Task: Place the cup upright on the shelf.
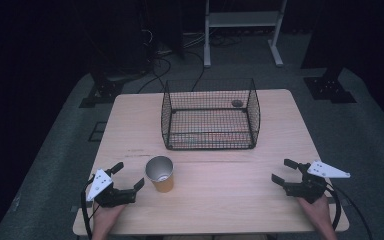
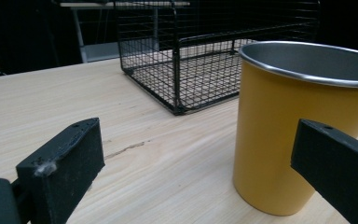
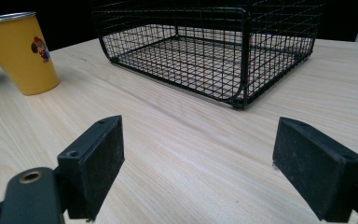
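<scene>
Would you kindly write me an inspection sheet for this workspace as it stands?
Surface: wooden table, bare around the things.
Job's things: yellow cup upright near the left gripper; black wire basket behind it, apart.
Clutter: nothing seen.
Grippers: left gripper open beside the cup, not touching; right gripper open over bare wood.
Cables: one trails from each gripper; more lie on the floor.
Surroundings: dark room, white frame behind.

Black wire basket (image 1: 210, 117) on wooden table (image 1: 230, 195)

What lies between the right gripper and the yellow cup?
Nothing: in the high view, bare tabletop runs from the open right gripper to the yellow cup. The wire basket stands farther back.
</scene>
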Action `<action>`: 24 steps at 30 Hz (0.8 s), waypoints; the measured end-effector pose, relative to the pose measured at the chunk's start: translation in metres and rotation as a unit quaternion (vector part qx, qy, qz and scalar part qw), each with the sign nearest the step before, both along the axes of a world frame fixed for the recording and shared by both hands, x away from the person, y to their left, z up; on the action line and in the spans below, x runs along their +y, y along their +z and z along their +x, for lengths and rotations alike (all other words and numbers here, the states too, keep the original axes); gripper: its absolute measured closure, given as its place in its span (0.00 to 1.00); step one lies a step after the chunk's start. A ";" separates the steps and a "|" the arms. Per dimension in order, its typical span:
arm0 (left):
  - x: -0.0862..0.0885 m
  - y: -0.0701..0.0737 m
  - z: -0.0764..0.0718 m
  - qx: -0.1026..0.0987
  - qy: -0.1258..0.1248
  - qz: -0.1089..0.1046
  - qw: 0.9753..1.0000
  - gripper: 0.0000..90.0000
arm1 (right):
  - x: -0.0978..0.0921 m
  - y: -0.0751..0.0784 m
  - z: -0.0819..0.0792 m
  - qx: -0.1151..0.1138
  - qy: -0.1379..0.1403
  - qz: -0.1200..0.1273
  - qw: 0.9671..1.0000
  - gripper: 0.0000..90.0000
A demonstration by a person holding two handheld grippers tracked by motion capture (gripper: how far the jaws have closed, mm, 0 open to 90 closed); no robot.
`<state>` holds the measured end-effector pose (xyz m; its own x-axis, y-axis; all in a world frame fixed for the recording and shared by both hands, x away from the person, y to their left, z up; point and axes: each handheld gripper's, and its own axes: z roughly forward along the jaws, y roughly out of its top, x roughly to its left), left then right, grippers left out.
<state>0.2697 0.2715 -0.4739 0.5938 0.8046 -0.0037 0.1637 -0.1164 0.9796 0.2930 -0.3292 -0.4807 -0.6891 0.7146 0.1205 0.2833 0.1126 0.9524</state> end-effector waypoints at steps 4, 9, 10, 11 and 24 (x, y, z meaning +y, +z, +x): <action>-0.003 0.000 0.000 -0.001 -0.012 0.005 1.000 0.02 | 0.000 0.000 0.000 -0.001 0.000 0.000 1.000 0.17; -0.004 0.000 -0.001 -0.003 -0.034 0.005 0.999 0.02 | 0.000 0.000 0.000 0.000 0.000 0.000 1.000 0.17; -0.005 0.000 -0.001 -0.004 -0.038 0.007 0.999 0.02 | 0.000 0.000 0.000 0.000 0.000 0.000 1.000 0.17; -0.005 0.000 -0.002 -0.005 -0.041 0.006 0.999 0.02 | 0.000 0.000 0.000 0.000 0.000 0.000 1.000 0.17; -0.016 -0.001 -0.001 -0.001 -0.076 0.015 0.997 0.02 | 0.000 0.000 0.000 0.000 0.000 0.000 1.000 0.17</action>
<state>0.2686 0.2556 -0.4745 0.7090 0.7049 0.0200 0.1406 -0.1691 0.9755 0.2933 -0.3293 -0.4807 -0.6896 0.7141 0.1207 0.2840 0.1134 0.9521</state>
